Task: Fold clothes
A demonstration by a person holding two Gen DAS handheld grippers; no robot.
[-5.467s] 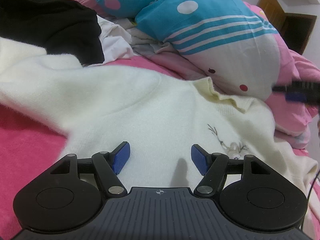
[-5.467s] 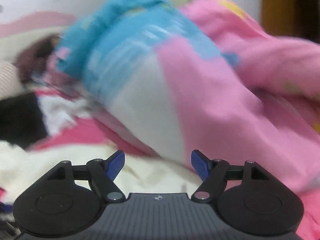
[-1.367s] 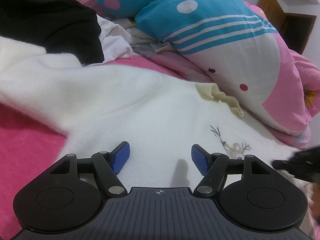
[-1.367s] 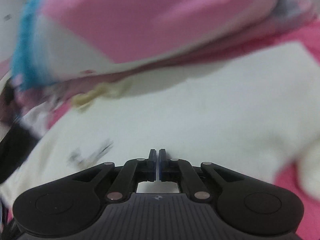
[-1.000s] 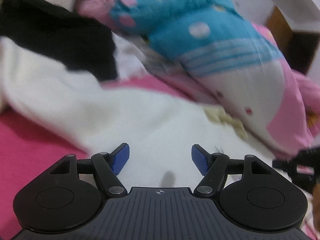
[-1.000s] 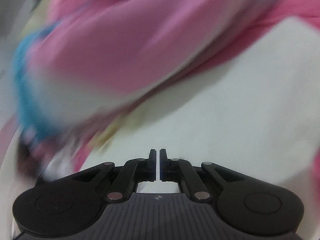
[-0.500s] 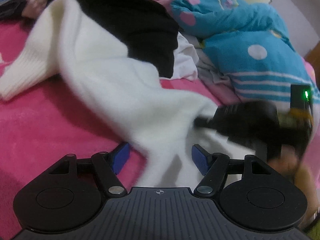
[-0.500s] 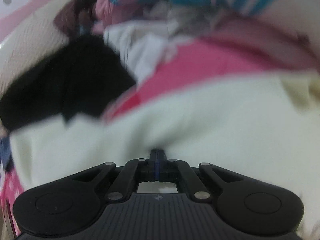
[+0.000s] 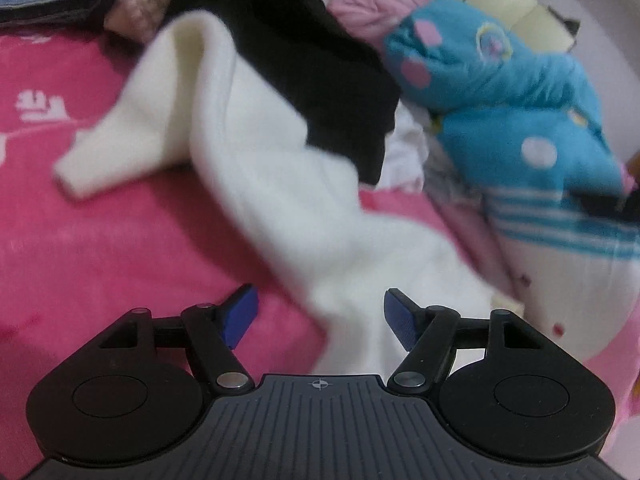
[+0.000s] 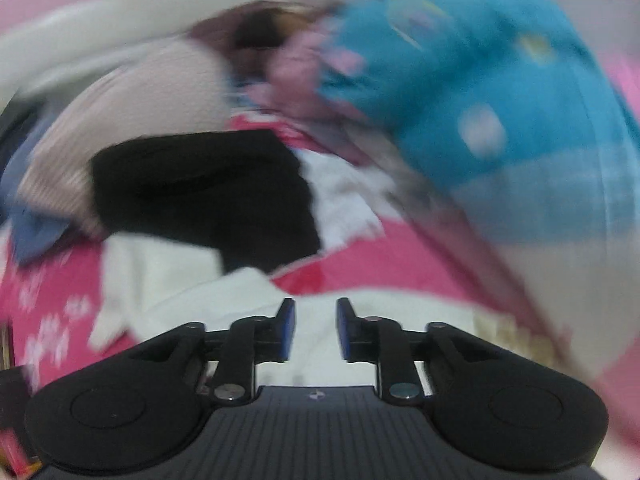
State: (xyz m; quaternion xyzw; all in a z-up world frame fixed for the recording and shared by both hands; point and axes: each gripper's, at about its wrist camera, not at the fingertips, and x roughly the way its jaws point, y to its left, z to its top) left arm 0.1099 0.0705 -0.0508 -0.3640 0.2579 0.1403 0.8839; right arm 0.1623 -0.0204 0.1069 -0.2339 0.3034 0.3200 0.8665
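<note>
Right tool (image 10: 312, 330) jaws opening above the white sweater (image 10: 320, 312).

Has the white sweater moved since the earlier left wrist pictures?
Yes. The white sweater, earlier spread flat, is now bunched into a narrow band running from the black garment toward the left gripper.
</note>
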